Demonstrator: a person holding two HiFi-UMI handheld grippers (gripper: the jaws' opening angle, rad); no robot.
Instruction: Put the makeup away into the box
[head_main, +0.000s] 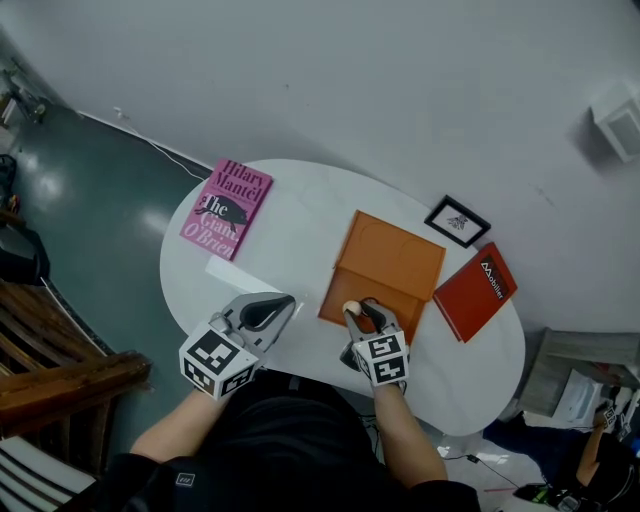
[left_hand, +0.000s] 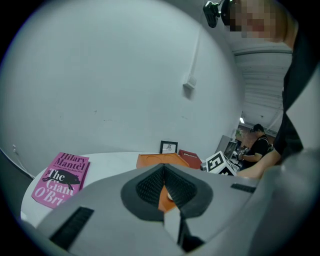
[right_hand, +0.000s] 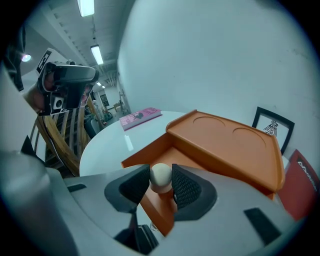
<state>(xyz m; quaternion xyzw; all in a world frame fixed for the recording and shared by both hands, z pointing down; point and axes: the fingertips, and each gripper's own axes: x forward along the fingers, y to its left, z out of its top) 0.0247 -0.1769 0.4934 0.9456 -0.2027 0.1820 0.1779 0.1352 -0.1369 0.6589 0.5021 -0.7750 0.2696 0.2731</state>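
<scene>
Counting across the white counter (head_main: 290, 250), we find one orange box (head_main: 395, 255), one makeup sponge (right_hand: 160, 176), two books (a pink book (head_main: 226, 208) and a red book (head_main: 475, 292)), one small framed picture (head_main: 457, 221) and two sets of tongs.

The left tongs (head_main: 288, 302) hang over the near left part of the counter, just left of the box. Their jaws meet at the tips, with nothing between them.

The right tongs (right_hand: 161, 175) stand partly open, as wide as the sponge. Both pads touch its sides, so it is held at the tips. It sits above the near, lower half of the box; the raised half with two round recesses lies on the far side.

The sponge's rounded end points up. Its long axis seems to run down toward the box, though the pads hide the lower end and we cannot be sure.

The pink book lies far left, the red book is just right of the box, and the picture stands beyond them.
</scene>
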